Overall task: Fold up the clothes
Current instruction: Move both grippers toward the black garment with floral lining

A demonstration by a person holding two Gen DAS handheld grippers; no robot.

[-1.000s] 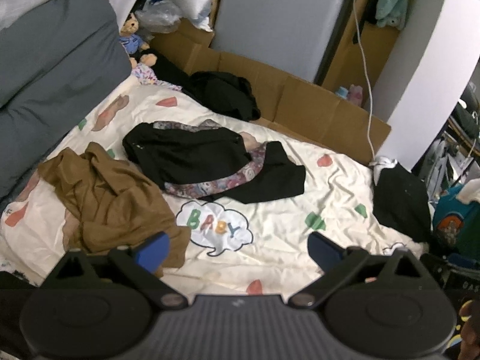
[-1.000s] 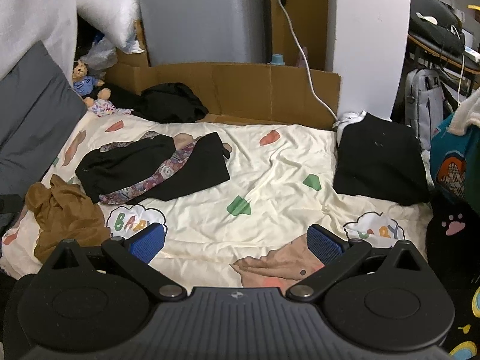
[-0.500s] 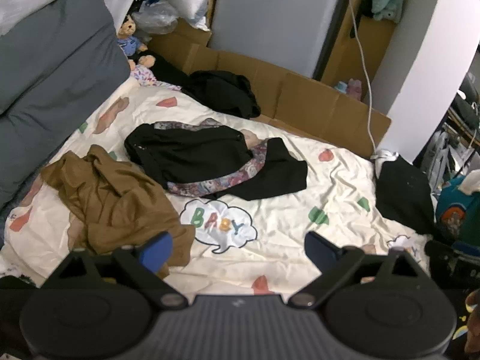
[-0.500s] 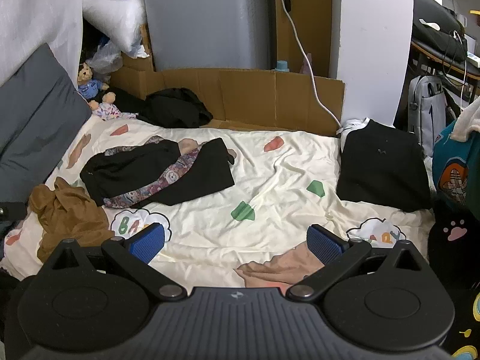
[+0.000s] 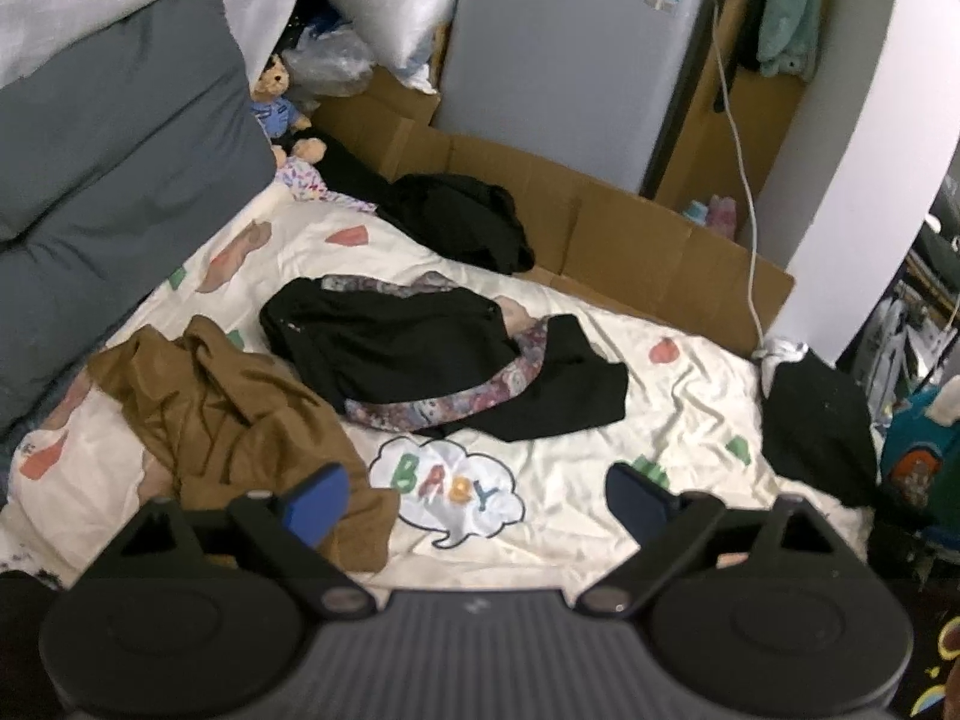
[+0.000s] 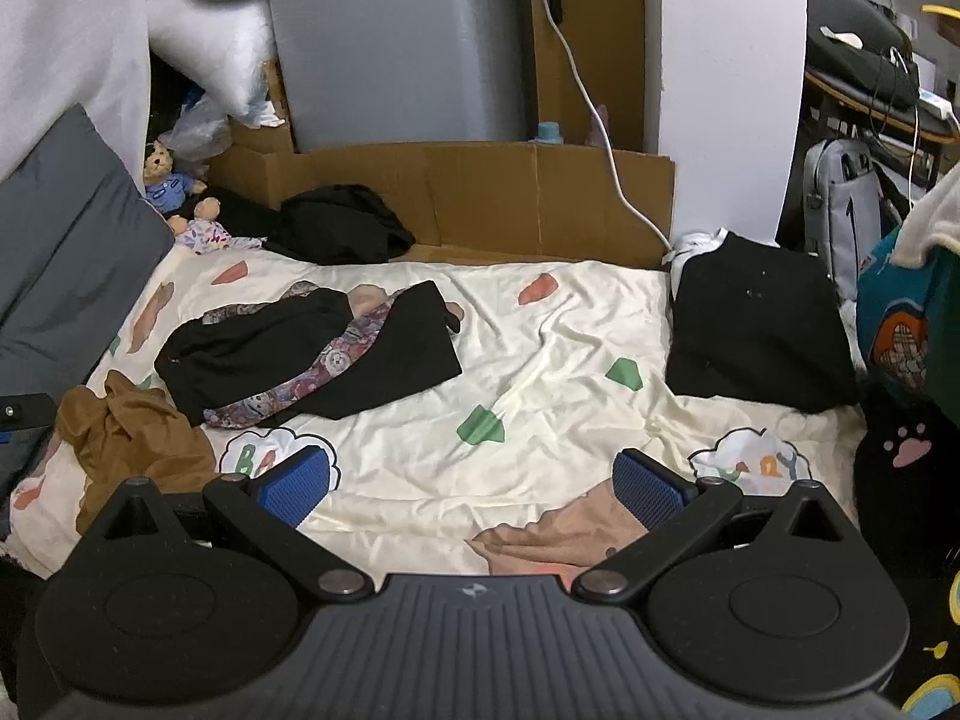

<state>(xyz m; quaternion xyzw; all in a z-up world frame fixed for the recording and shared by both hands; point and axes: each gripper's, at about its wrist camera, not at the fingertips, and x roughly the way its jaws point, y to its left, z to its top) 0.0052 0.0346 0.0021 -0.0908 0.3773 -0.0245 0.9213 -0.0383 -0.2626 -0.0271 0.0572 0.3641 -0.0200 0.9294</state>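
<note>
A black garment with a patterned purple lining (image 5: 444,360) (image 6: 306,354) lies spread mid-bed on a cream sheet (image 5: 600,468) (image 6: 540,372). A crumpled brown garment (image 5: 228,414) (image 6: 132,432) sits at the near left. A neatly folded black piece (image 5: 822,420) (image 6: 756,330) rests at the right edge, and a bunched black garment (image 5: 462,222) (image 6: 342,228) lies at the far side. My left gripper (image 5: 474,498) hovers open above the near sheet, its left pad over the brown garment's edge. My right gripper (image 6: 471,483) is open above bare sheet, holding nothing.
Grey pillows (image 5: 108,168) line the left side. A cardboard barrier (image 6: 480,198) runs along the far edge, with a teddy bear (image 5: 279,102) in the corner and a white cable (image 6: 594,120) hanging down. Bags and clutter (image 6: 906,312) crowd the right side.
Both cameras have risen and drawn back slightly, so the bed appears lower and farther in each view. The clothes lie unmoved and both grippers stay open.
</note>
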